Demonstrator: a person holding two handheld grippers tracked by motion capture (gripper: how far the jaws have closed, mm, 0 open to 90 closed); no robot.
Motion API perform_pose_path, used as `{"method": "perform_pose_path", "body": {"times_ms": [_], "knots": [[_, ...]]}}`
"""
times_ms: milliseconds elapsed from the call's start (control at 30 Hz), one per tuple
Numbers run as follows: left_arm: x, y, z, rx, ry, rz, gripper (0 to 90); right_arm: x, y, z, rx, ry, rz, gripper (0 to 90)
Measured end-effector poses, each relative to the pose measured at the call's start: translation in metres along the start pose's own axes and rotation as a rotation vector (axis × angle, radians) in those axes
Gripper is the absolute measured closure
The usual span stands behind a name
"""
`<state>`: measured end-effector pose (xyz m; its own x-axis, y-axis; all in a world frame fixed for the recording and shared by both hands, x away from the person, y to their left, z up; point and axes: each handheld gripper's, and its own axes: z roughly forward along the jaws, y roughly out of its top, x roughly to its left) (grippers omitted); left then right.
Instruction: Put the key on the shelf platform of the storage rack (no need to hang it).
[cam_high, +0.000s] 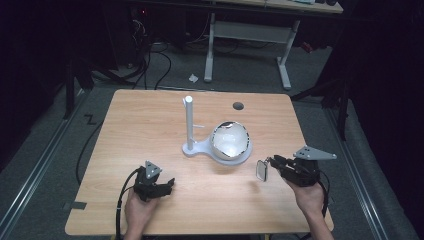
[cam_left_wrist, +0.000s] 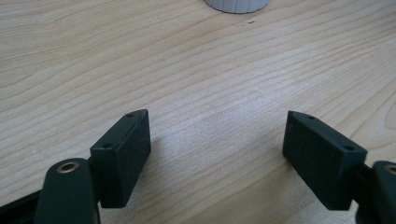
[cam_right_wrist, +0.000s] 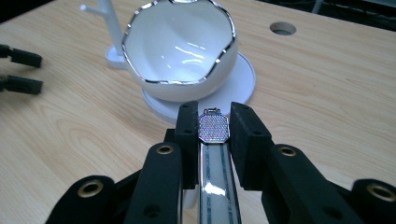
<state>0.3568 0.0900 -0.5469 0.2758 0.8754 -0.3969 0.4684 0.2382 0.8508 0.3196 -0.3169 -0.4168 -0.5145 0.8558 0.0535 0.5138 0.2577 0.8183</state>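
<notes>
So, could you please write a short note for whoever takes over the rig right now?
Right gripper: shut on a small flat tag with a loop on top, held above the table, just short of the white bowl.
Left gripper: open, empty, low over bare table.
The bowl sits on the round base of a white stand with a side peg.
Done: tag picked up. Left: probably placing it, in the bowl or on the peg.
</notes>
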Motion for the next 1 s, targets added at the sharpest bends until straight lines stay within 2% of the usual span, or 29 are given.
{"method": "perform_pose_path", "body": {"times_ms": [133,600,833,1000], "knots": [[0.0,0.0,0.0,0.0,0.0,-0.001,24.0,0.001,0.007,-0.002,-0.023,0.023,0.001,74.4],[0.0,0.0,0.0,0.001,-0.001,0.001,23.9,0.002,0.031,0.004,-0.044,0.079,0.018,74.4],[0.0,0.0,0.0,0.0,-0.002,-0.002,23.8,0.007,0.038,0.012,-0.023,0.091,0.005,74.4],[0.0,0.0,0.0,0.0,-0.002,-0.003,23.7,0.011,0.046,0.017,-0.039,0.114,0.014,74.4]]}}
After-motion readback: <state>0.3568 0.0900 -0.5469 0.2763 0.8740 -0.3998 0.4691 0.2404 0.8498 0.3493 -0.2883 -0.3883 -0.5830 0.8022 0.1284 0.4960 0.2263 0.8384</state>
